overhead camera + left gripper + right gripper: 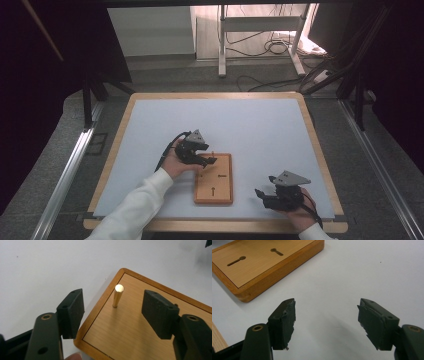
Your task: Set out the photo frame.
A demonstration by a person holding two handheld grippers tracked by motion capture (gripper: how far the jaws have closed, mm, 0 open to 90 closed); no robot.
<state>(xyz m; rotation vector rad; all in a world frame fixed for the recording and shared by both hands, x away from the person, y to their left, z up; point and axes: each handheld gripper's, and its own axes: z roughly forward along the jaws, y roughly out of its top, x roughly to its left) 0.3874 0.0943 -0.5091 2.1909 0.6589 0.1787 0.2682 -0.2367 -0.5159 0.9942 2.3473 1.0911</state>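
A wooden board (215,190) with keyhole slots lies on the white table near its front edge. A small brass peg (117,295) stands upright near the board's (140,335) corner. My left gripper (206,161) hovers over the board's far left corner, open, and the peg stands beyond its jaws, apart from both pads. My right gripper (264,196) rests to the right of the board over the bare table, open with nothing between its jaws. In the right gripper view the board (262,262) lies ahead to the left with two keyhole slots (236,261) showing.
The white table top (250,125) has a wooden rim (112,155). Beyond the far edge are a metal frame stand (260,35) and loose cables on the floor. Metal rails run along both sides of the table.
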